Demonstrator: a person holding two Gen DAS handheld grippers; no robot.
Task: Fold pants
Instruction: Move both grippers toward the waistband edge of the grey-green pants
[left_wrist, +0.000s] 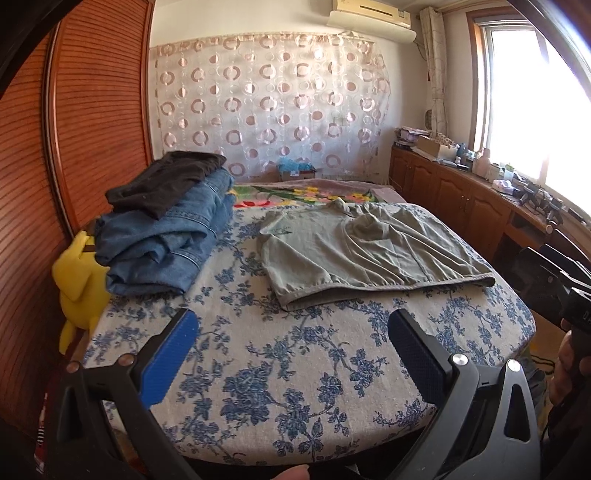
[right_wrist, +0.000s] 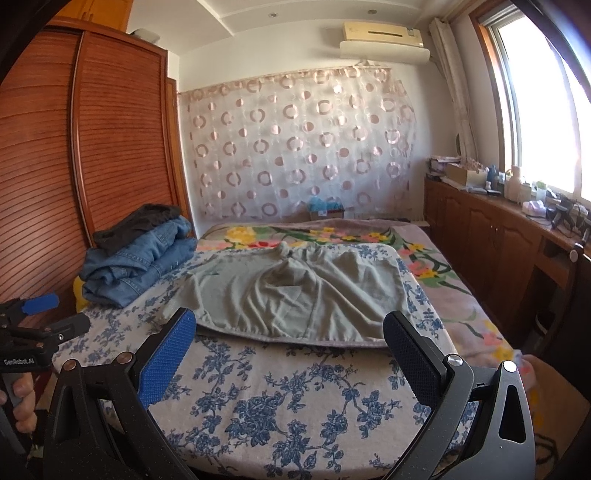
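Grey-green pants (left_wrist: 362, 247) (right_wrist: 295, 295) lie spread flat and wrinkled on the blue-flowered bed cover (left_wrist: 288, 376) (right_wrist: 295, 398), waistband toward me. My left gripper (left_wrist: 291, 332) hangs open above the cover, short of the pants' near hem, nothing between its blue-padded fingers (left_wrist: 170, 354). In the right wrist view my right gripper (right_wrist: 290, 332) is open too, its tips just above the near hem of the pants. The left gripper's body (right_wrist: 33, 332) shows at that view's left edge, and the right gripper's body (left_wrist: 554, 280) at the right edge of the left wrist view.
A pile of folded jeans (left_wrist: 166, 240) (right_wrist: 136, 262) with a dark garment (left_wrist: 162, 181) on top sits at the bed's left. A yellow plush toy (left_wrist: 77, 277) leans by the wooden wardrobe (left_wrist: 74, 129). A cluttered wooden cabinet (right_wrist: 498, 236) runs under the window at right.
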